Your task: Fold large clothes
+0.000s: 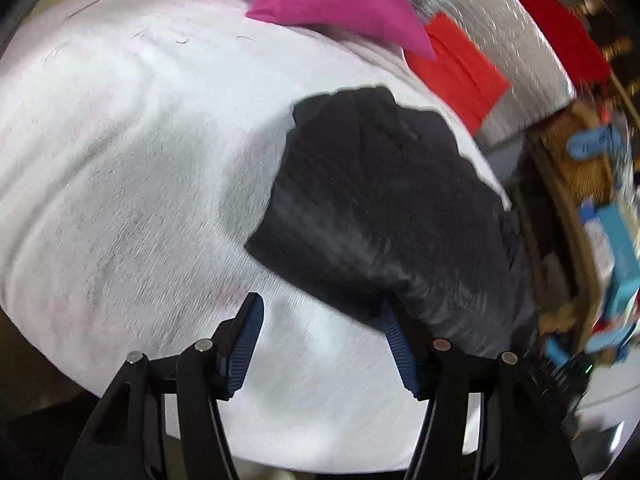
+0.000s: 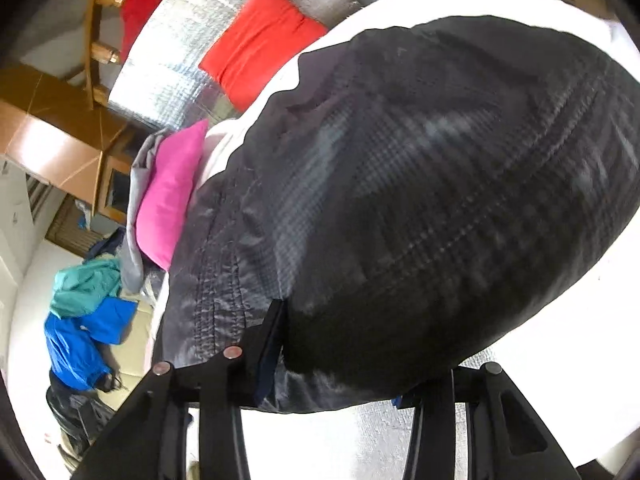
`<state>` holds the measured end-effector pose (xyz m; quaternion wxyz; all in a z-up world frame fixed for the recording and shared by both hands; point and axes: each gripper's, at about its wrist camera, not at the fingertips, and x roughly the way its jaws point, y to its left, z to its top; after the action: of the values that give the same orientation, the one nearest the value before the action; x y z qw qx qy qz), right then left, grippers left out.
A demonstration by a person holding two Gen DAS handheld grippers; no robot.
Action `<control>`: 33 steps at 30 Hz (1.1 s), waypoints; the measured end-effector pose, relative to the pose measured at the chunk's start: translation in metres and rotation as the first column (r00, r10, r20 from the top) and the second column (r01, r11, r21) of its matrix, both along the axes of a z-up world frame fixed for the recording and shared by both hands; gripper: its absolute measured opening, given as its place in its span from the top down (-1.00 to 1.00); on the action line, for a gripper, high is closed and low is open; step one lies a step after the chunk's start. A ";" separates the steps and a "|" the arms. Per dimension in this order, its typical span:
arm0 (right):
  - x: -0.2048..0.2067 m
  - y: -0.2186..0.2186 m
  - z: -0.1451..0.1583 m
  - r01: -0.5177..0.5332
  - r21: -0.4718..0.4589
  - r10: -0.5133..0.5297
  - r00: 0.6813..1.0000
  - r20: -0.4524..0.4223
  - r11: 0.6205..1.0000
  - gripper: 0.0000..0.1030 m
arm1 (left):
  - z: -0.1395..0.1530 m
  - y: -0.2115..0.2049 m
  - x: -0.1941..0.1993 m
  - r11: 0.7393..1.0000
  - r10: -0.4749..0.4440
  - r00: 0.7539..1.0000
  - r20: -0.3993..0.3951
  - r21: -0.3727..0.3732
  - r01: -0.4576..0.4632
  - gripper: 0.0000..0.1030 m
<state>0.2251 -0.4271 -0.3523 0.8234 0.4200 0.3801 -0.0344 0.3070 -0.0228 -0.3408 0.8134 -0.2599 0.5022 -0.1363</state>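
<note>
A black quilted garment (image 1: 384,208) lies bunched on a white-covered bed (image 1: 132,168). My left gripper (image 1: 322,332) hovers over the sheet at the garment's near edge. Its jaws stand open with only white cloth between them, and its right finger (image 1: 394,340) touches the black hem. In the right wrist view the same garment (image 2: 440,184) fills most of the picture. My right gripper (image 2: 340,360) is shut on a thick fold of it. The left finger (image 2: 270,344) presses into the fabric, while the right finger is mostly hidden under the bulge.
A pink pillow (image 1: 332,0) and a red pillow (image 1: 460,72) lie at the head of the bed, against a silver quilted mat (image 2: 176,64). Blue and teal clothes (image 2: 84,320) lie in a heap on the floor beside the bed. Wooden furniture (image 2: 52,144) stands beyond.
</note>
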 end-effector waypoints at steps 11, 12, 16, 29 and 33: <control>-0.002 -0.006 -0.010 -0.024 0.030 0.025 1.000 -0.018 0.999 0.13 | -0.033 0.010 0.042 0.953 0.132 0.986 -0.097 -0.263 -0.153 -0.29; -0.002 -0.006 -0.010 -0.025 0.029 0.025 1.000 -0.016 0.999 0.13 | -0.033 0.011 0.047 0.950 0.144 0.985 -0.094 -0.265 -0.164 -0.04; -0.015 0.000 0.014 0.009 -0.071 -0.003 0.996 0.087 0.997 0.21 | -0.015 0.004 0.055 0.959 0.150 0.989 -0.005 -0.243 -0.147 0.23; -0.034 -0.029 0.017 -0.118 0.063 0.118 0.993 0.008 0.991 -0.17 | 0.000 0.020 0.059 0.997 0.026 0.999 -0.035 -0.071 -0.028 -0.14; -0.072 -0.065 0.045 -0.197 0.110 0.180 0.972 0.147 0.974 -0.37 | 0.032 0.042 0.048 0.994 -0.002 0.999 0.048 0.107 -0.003 -0.22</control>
<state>0.1528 -0.4923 -0.3074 0.8194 0.4335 0.3625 0.0966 0.3549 0.0192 -0.3083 0.8380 -0.2127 0.4891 -0.1151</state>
